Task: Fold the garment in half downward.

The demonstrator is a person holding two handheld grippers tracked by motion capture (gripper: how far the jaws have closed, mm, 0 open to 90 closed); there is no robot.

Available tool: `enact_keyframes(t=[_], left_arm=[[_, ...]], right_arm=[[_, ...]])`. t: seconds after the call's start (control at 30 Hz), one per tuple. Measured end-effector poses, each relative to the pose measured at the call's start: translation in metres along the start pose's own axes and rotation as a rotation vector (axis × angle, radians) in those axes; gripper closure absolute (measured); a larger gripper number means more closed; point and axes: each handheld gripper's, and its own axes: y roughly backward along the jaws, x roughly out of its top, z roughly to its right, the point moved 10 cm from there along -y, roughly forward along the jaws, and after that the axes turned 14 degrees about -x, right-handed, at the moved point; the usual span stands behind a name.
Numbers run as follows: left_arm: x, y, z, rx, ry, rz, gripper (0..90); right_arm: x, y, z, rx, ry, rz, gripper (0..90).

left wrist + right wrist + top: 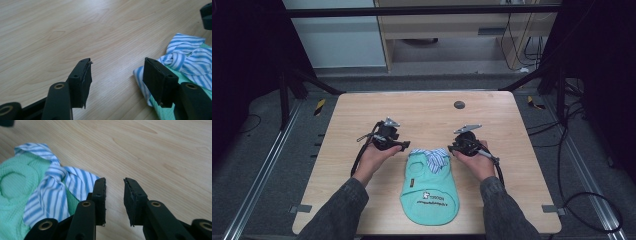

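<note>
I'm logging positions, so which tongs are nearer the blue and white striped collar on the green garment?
Right, narrowly. The right tongs sit just beside the blue and white striped collar; the left tongs sit slightly farther off its other side.

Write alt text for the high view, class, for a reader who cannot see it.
A small mint-green garment with a blue-striped collar lies flat near the front edge of a wooden table. A person's two hands each hold a black gripper on either side of the collar: the left gripper and the right gripper. A small dark disc sits near the table's far edge.
</note>
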Motion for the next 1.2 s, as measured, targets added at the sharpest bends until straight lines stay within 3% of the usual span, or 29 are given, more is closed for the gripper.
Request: enact_keyframes(t=[0.27,0.5,0.67,0.8,0.93,1.03,1.07,1.1,1.13,1.2], left_arm=[[0.001,-0.020,0.005,-0.016,0.005,-0.042,42.3],[-0.015,-0.036,0.010,-0.039,0.000,-0.120,44.4],[-0.024,-0.041,0.011,-0.049,0.011,-0.139,44.2],[-0.025,-0.042,0.011,-0.050,0.014,-0.141,44.2],[-0.025,-0.042,0.012,-0.051,-0.001,-0.143,45.2],[-0.026,-0.042,0.016,-0.072,-0.012,-0.141,56.0],[-0.026,-0.042,0.017,-0.080,-0.013,-0.142,56.0],[-0.027,-0.042,0.019,-0.090,-0.016,-0.146,63.7],[-0.027,-0.042,0.021,-0.101,-0.019,-0.147,63.7],[-0.029,-0.042,0.025,-0.122,-0.023,-0.143,73.0]], right_arm=[[0.004,-0.016,-0.011,0.005,0.024,-0.031,66.6],[-0.001,-0.023,-0.017,0.026,0.018,-0.064,62.4],[-0.006,-0.024,-0.020,0.038,0.015,-0.081,58.8],[-0.008,-0.025,-0.023,0.041,0.042,-0.089,56.3],[-0.008,-0.025,-0.024,0.039,0.049,-0.087,56.3],[-0.009,-0.023,-0.028,0.055,0.071,-0.090,65.8],[-0.009,-0.023,-0.028,0.055,0.071,-0.090,65.8],[-0.009,-0.022,-0.031,0.061,0.082,-0.091,70.4],[-0.009,-0.022,-0.031,0.061,0.082,-0.091,70.4],[-0.010,-0.021,-0.034,0.081,0.092,-0.098,77.2]])
